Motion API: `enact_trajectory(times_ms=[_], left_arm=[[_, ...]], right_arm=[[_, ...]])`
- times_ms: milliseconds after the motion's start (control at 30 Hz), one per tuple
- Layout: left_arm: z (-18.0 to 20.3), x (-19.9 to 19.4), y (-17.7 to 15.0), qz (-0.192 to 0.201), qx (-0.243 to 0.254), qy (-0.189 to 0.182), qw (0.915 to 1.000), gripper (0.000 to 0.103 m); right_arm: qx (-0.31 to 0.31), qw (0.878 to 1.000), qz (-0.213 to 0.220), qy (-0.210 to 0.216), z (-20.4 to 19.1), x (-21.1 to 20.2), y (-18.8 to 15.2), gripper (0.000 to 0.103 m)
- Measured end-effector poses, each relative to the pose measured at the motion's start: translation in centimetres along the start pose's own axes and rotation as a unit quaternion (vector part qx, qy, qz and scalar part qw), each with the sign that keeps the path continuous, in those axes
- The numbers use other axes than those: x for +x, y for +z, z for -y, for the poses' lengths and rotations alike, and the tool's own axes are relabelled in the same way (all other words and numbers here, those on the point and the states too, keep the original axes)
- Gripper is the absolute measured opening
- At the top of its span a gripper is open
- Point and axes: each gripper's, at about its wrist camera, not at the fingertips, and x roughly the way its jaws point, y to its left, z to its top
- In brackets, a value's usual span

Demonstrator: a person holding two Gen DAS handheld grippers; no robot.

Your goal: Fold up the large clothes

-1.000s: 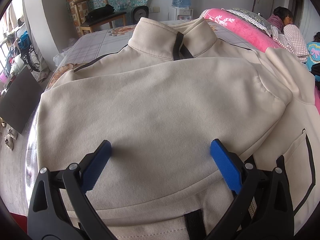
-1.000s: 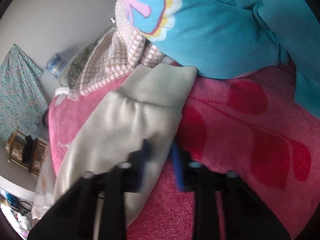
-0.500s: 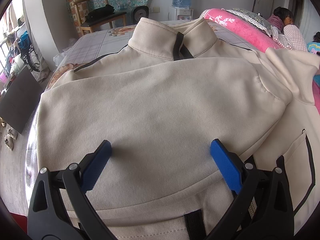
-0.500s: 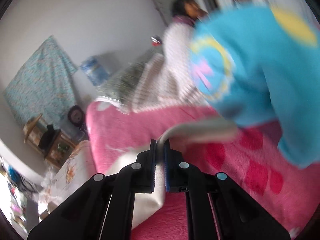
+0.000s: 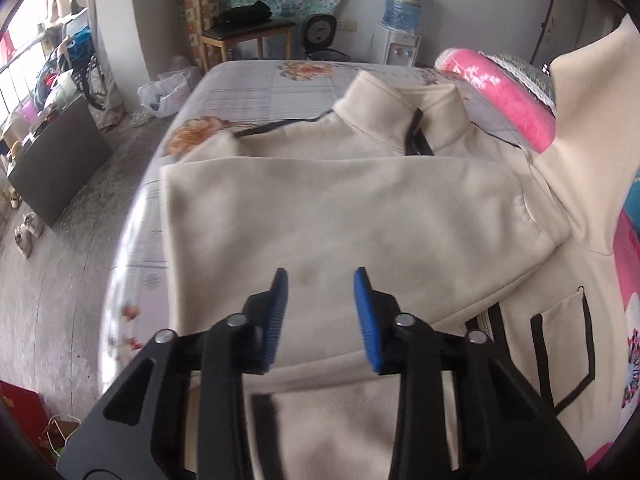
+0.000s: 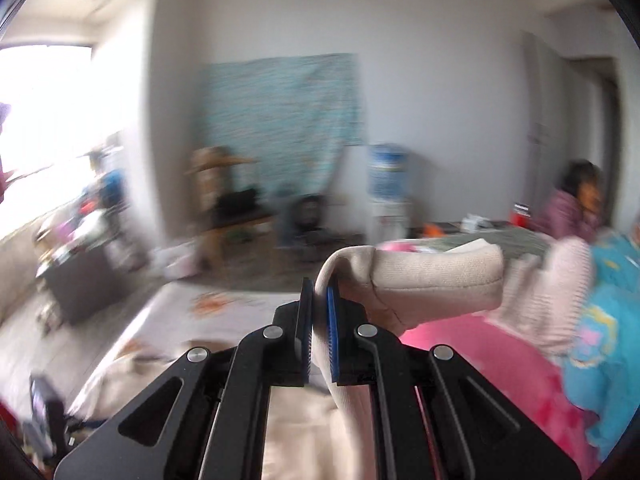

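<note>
A large cream jacket with black trim lies on the bed, one sleeve folded across its front. My left gripper hovers above the folded sleeve, its blue pads apart and empty. My right gripper is shut on the ribbed cuff of the other sleeve and holds it up in the air. That raised sleeve rises at the right edge of the left wrist view.
A pink blanket lies along the bed's right side. A bedsheet with flowers covers the bed. A wooden chair, a water dispenser and a person are at the far side.
My right gripper has closed on the sleeve cuff and lifted it high off the pink blanket. My left gripper has risen above the jacket and its jaws have narrowed.
</note>
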Motion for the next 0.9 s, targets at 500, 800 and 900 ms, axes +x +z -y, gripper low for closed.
enact_trajectory(times_ms=[500, 800, 900], left_arm=[[-8.7, -1.8, -0.8, -0.02, -0.123, -0.128, 0.9839, 0.022], [-4.1, 5.3, 5.8, -0.062, -0.156, -0.177, 0.9698, 0.038], [-2.8, 8.9, 7.1, -0.096, -0.16, -0.149, 0.9712, 0.038]], right_arm=[[-0.053, 0.96, -0.233, 0.144, -7.5, 3.2, -17.5, 0.052], [0.018, 0.961, -0.254, 0.107, 0.3, 3.6, -20.4, 0.064], [0.048, 0.958, -0.259, 0.112, 1.9, 3.7, -21.9, 0.064]])
